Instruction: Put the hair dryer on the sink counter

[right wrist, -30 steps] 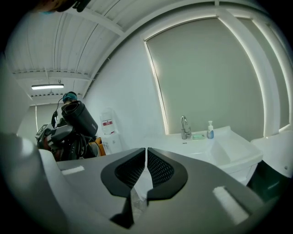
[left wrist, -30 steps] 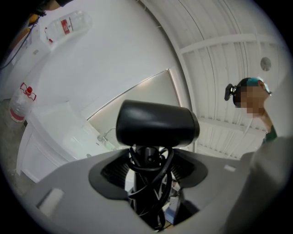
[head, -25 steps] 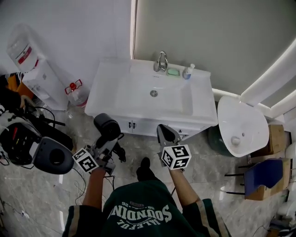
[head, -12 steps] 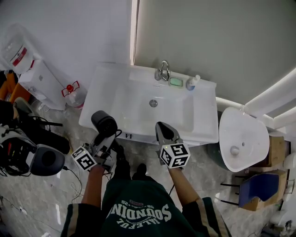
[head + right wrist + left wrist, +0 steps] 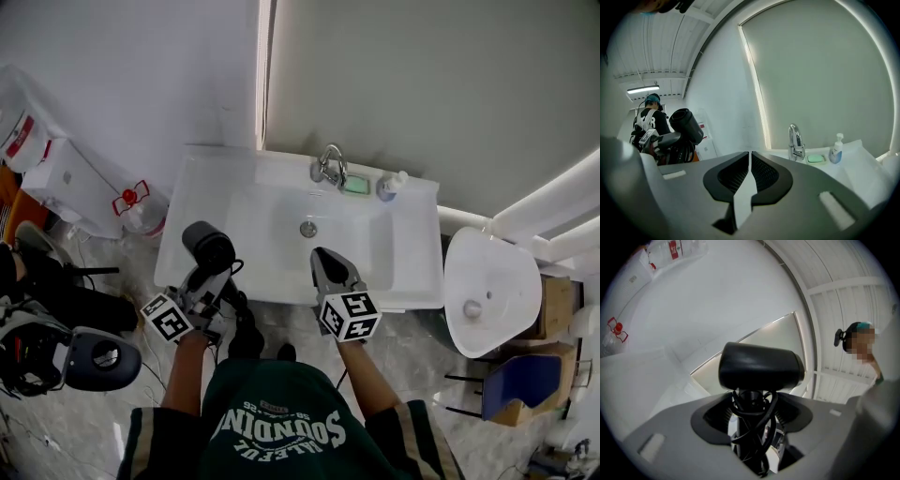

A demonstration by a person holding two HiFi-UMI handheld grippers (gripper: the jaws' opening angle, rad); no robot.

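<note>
Hair dryer (image 5: 210,248) of black plastic sat clamped in the left gripper (image 5: 212,279) near the white sink counter (image 5: 211,202); the right gripper (image 5: 324,257) was closed, empty.

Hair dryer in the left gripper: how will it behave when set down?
The hair dryer is probably top-heavy: its bulky barrel sits above the thin handle in the left gripper, so upright it may tip. The cord wound round the handle looks floppy and could slip loose.

Black hair dryer (image 5: 208,246) held over the white counter (image 5: 202,202)
Cord-wrapped handle clamped in the left tongs (image 5: 207,278), barrel above the counter's front-left edge.
</note>
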